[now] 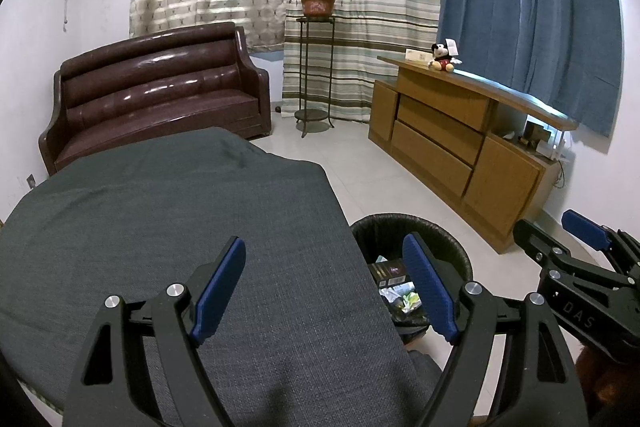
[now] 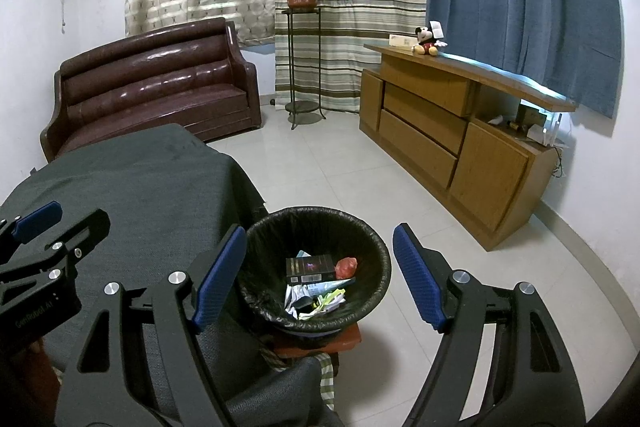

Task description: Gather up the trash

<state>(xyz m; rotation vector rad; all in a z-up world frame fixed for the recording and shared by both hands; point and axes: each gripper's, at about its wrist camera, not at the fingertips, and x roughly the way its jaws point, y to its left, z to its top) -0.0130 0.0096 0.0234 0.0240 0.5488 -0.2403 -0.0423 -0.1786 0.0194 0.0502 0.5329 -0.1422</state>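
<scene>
A round bin [image 2: 320, 223] lined with a black bag stands on a low red stool beside the grey-covered table [image 2: 152, 179]. Inside the bin lie a dark box [image 2: 310, 264], a crumpled red wrapper [image 2: 346, 267] and several scraps of paper [image 2: 316, 301]. My right gripper [image 2: 320, 275] hovers open above the bin with nothing between its blue pads. My left gripper [image 1: 326, 287] stands open over the table's right edge [image 1: 352, 235], also holding nothing. The bin [image 1: 416, 227] shows partly behind the left gripper's right finger. Each gripper appears at the edge of the other's view.
A brown leather sofa [image 1: 156, 91] stands behind the table. A tall plant stand with a potted plant [image 1: 316, 3] is by the striped curtains. A wooden cabinet [image 1: 460, 139] with a plush toy [image 1: 442, 57] runs along the right wall. Pale tiled floor [image 2: 360, 171] lies between them.
</scene>
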